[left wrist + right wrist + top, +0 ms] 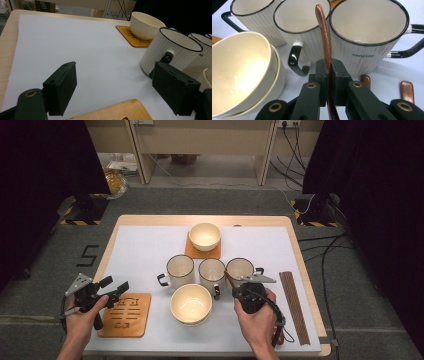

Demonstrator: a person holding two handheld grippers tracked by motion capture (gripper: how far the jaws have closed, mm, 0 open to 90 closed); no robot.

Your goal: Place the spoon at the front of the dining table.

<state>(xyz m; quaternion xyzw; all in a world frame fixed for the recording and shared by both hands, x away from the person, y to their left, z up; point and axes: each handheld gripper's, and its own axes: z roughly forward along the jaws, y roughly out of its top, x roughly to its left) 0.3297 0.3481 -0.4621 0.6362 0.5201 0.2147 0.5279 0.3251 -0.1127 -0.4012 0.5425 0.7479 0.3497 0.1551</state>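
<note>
At a table laid with three mugs and stacked bowls, the right gripper [328,75] stands clamped on a slim brown wooden spoon [325,37]; its long axis runs straight on ahead of the jaws, tip raised between the rims of the middle mug [303,23] and the right mug [368,27], just short of both; the right hand is by far the nearer to the mugs, so any drop into a mug looks to be its job; the left gripper [111,289] hovers wide and empty over the near coaster [127,316], well apart from the spoon.
</note>
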